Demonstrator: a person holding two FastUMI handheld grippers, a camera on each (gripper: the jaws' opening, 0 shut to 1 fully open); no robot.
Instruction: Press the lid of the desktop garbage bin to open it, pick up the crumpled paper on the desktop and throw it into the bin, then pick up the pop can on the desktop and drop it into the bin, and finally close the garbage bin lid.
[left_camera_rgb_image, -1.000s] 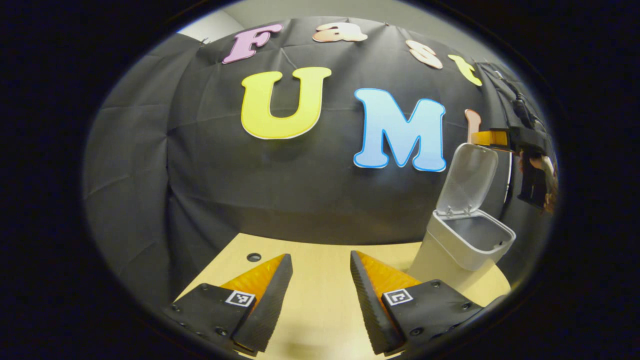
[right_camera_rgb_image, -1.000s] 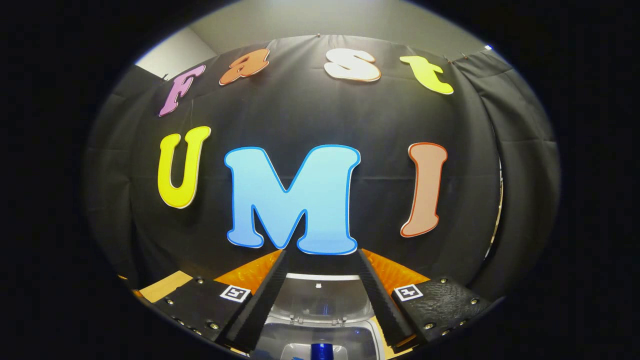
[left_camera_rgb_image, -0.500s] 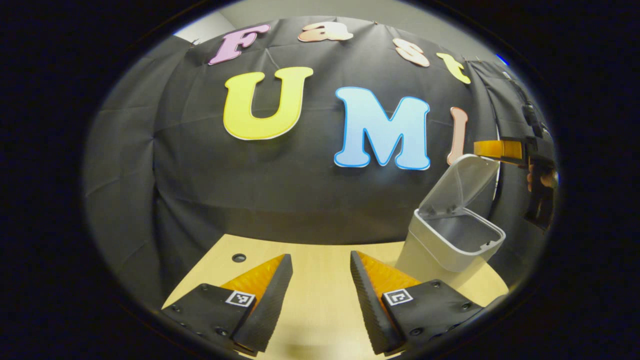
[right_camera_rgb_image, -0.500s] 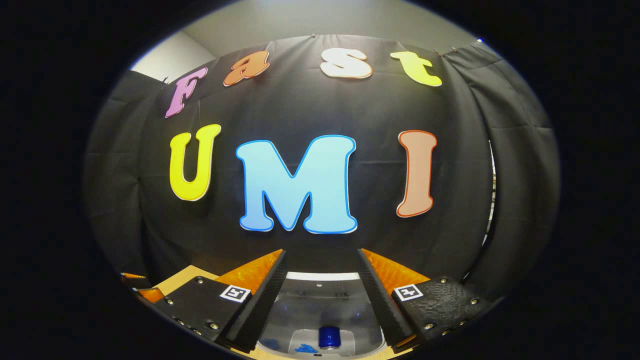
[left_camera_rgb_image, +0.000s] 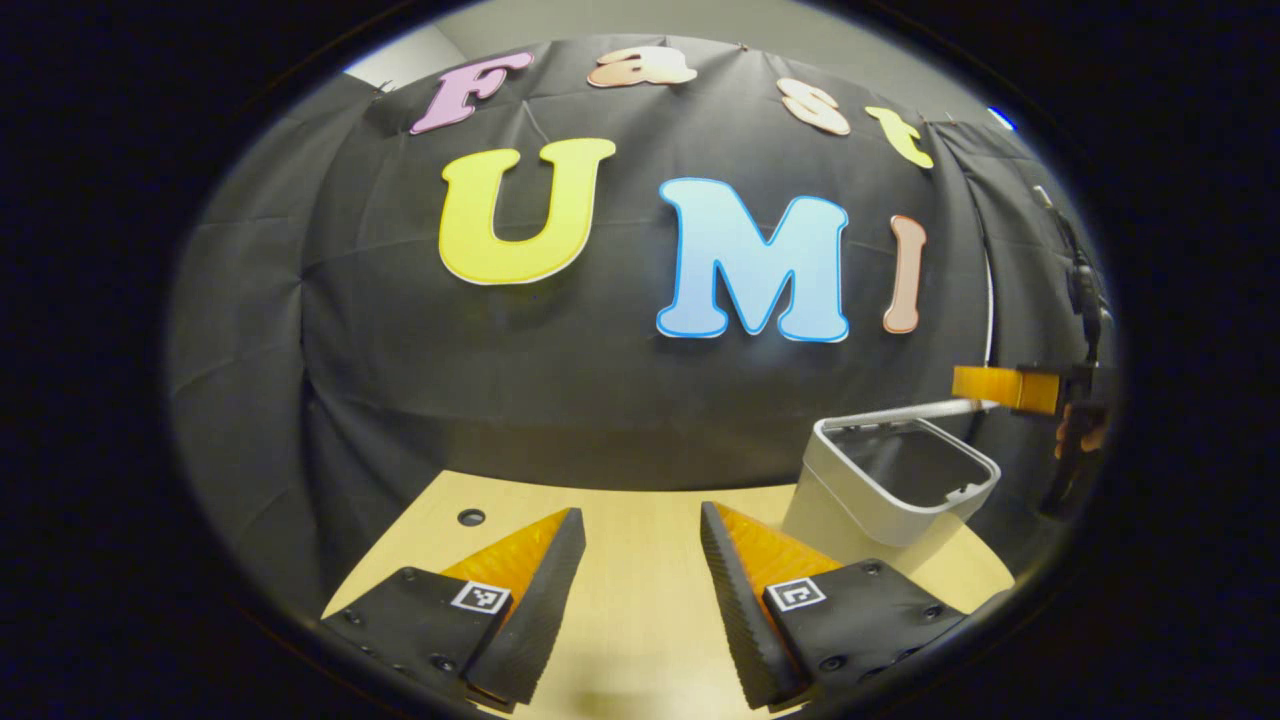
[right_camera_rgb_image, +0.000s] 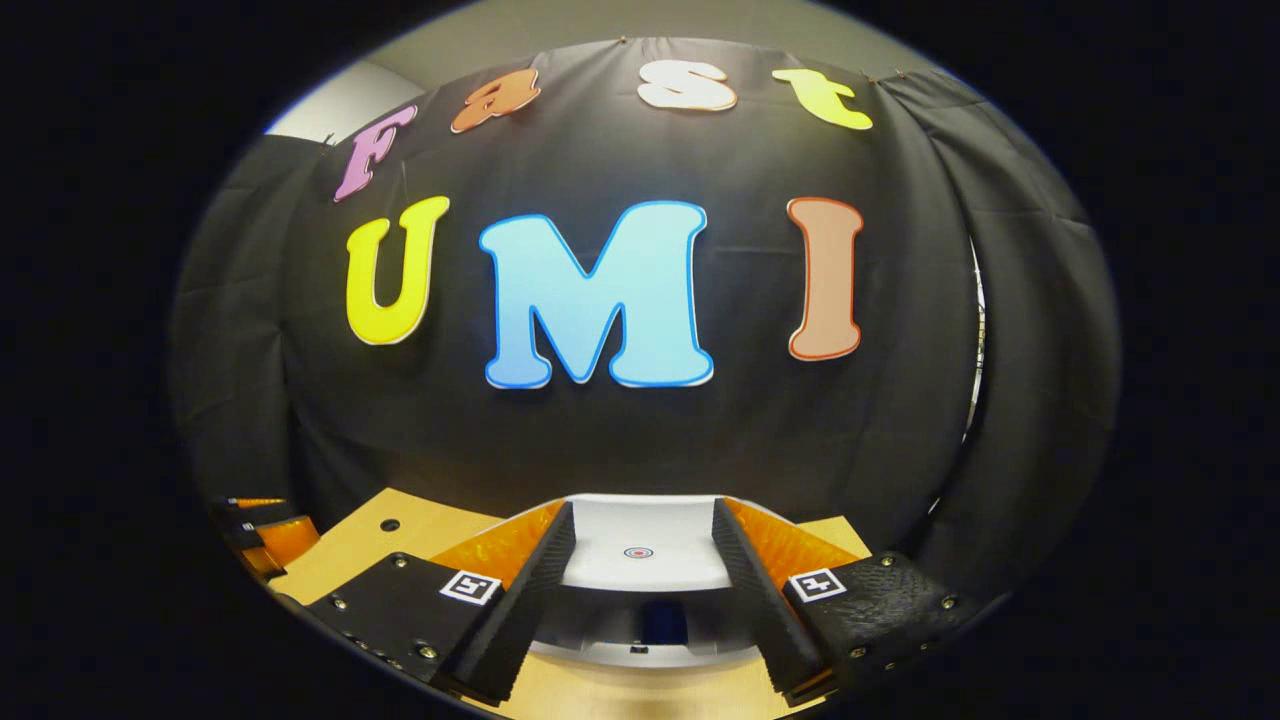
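The white desktop bin (left_camera_rgb_image: 880, 490) stands on the wooden table (left_camera_rgb_image: 620, 600) at the right in the left gripper view. Its lid (left_camera_rgb_image: 915, 412) lies almost flat, a narrow gap left above the rim. My right gripper (left_camera_rgb_image: 1000, 388) rests on the lid's front edge, held by a hand (left_camera_rgb_image: 1078, 430). In the right gripper view the lid (right_camera_rgb_image: 640, 545) lies between and under the open fingers of my right gripper (right_camera_rgb_image: 641, 510). Through the gap below it a blue can (right_camera_rgb_image: 660, 622) shows inside the bin. My left gripper (left_camera_rgb_image: 641, 513) hovers open over bare table, nothing between its fingers.
A small round hole (left_camera_rgb_image: 470, 517) sits in the tabletop at the far left. The black cloth wall rises right behind the table and bin. My left gripper (right_camera_rgb_image: 262, 525) shows at the far left edge of the right gripper view.
The bin lid has swung down from upright to almost flat as my right gripper came down on it. My left gripper has stayed open over the table.
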